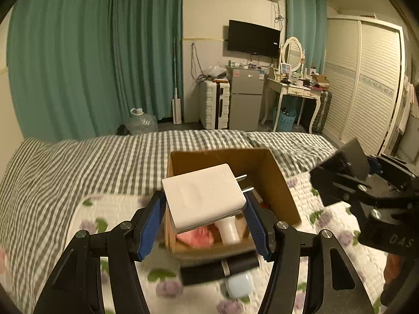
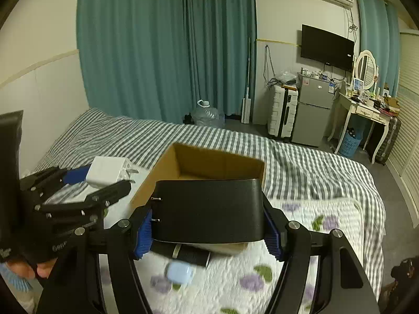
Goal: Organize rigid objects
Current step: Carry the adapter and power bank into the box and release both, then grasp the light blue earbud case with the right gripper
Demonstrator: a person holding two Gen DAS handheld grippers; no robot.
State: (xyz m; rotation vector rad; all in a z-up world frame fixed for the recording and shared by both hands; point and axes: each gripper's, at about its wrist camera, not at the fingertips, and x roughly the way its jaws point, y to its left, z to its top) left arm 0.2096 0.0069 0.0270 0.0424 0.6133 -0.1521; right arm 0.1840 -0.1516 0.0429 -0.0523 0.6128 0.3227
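Observation:
My left gripper (image 1: 205,204) is shut on a white plug charger (image 1: 203,196) and holds it above the near side of an open cardboard box (image 1: 280,183); the charger's prongs point right. The box holds a pink item (image 1: 196,235) and a white cylinder (image 1: 229,230). My right gripper (image 2: 209,225) is shut on a flat black case (image 2: 209,209), held just in front of the box (image 2: 183,162). A black tube (image 2: 188,253) and a light blue earbud case (image 2: 180,272) lie on the quilt in front of the box. The left gripper with the charger also shows in the right wrist view (image 2: 110,174).
The box sits on a bed with a floral quilt (image 1: 117,209) over a grey checked sheet (image 1: 78,162). Beyond the bed stand a water jug (image 1: 141,123), a white suitcase (image 1: 214,104), a small fridge (image 1: 246,99) and a dressing table (image 1: 293,89).

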